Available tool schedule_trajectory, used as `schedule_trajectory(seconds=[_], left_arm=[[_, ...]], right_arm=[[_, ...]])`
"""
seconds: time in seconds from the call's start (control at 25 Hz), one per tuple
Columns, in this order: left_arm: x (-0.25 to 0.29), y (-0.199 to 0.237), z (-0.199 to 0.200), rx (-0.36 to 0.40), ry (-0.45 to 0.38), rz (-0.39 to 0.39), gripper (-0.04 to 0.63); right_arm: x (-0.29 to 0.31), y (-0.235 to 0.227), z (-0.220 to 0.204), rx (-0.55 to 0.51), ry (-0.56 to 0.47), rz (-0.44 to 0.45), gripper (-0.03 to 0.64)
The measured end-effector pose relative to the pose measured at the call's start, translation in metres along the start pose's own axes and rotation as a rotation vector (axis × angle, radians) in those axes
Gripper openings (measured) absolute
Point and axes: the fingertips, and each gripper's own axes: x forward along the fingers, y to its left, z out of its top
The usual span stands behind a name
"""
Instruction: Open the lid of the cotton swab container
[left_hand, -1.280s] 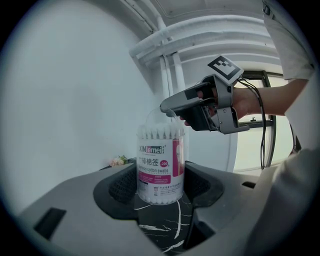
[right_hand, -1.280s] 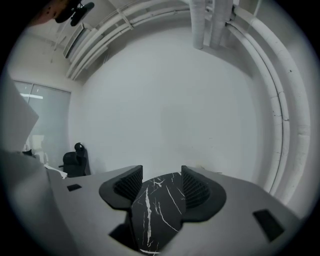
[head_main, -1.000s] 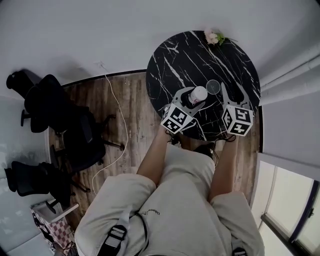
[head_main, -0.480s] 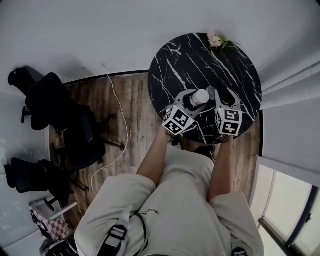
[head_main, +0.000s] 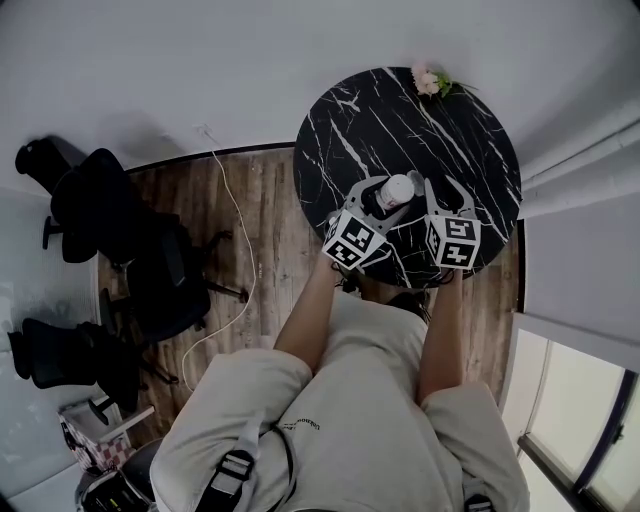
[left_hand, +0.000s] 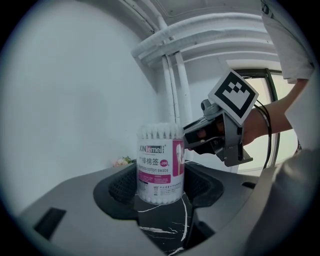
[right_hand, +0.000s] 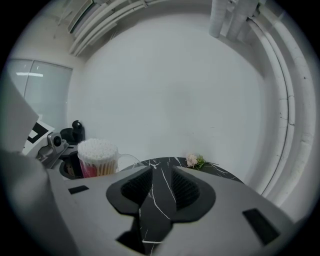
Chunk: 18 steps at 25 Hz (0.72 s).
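Observation:
The cotton swab container (left_hand: 160, 165) is a clear tub with a pink and white label. It stands on the black marble table (head_main: 370, 120) with its swab tips bare at the top (right_hand: 97, 150). My left gripper (head_main: 385, 197) is shut on it, one pad against each side. A clear round lid (head_main: 414, 180) seems to lie on the table just right of the container. My right gripper (head_main: 440, 190) sits to the right of the lid, low over the table. Its jaws have just been closing; they are part open, with only the marble top between them (right_hand: 160, 190).
A small pink flower sprig (head_main: 430, 78) lies at the table's far edge. Black office chairs (head_main: 130, 250) and a white cable (head_main: 235, 220) are on the wooden floor to the left. The table's near edge is close to the person's knees.
My right gripper has come down and moved left toward the container and the lid. The left gripper and the container have stayed put.

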Motion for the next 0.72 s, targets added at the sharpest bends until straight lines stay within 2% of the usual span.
schedule_trajectory(seconds=[0.16,0.28,0.36,0.52,0.72], left_arm=[[-0.002,0.002,0.002,-0.023,-0.007,0.009,0.267],[-0.005,0.003,-0.001,-0.029,-0.001,0.026,0.268],[-0.006,0.006,-0.003,-0.046,-0.006,0.049,0.268],[-0.015,0.018,-0.003,-0.086,-0.030,0.120,0.268],[-0.025,0.034,-0.002,-0.091,-0.046,0.233,0.268]], right_arm=[[-0.002,0.000,0.006,0.051,-0.024,0.010,0.140],[-0.010,-0.004,0.019,0.220,-0.104,0.048,0.140],[-0.016,-0.006,0.034,0.279,-0.158,0.073,0.140],[-0.028,0.002,0.051,0.279,-0.204,0.129,0.140],[-0.034,0.018,0.050,0.279,-0.210,0.200,0.140]])
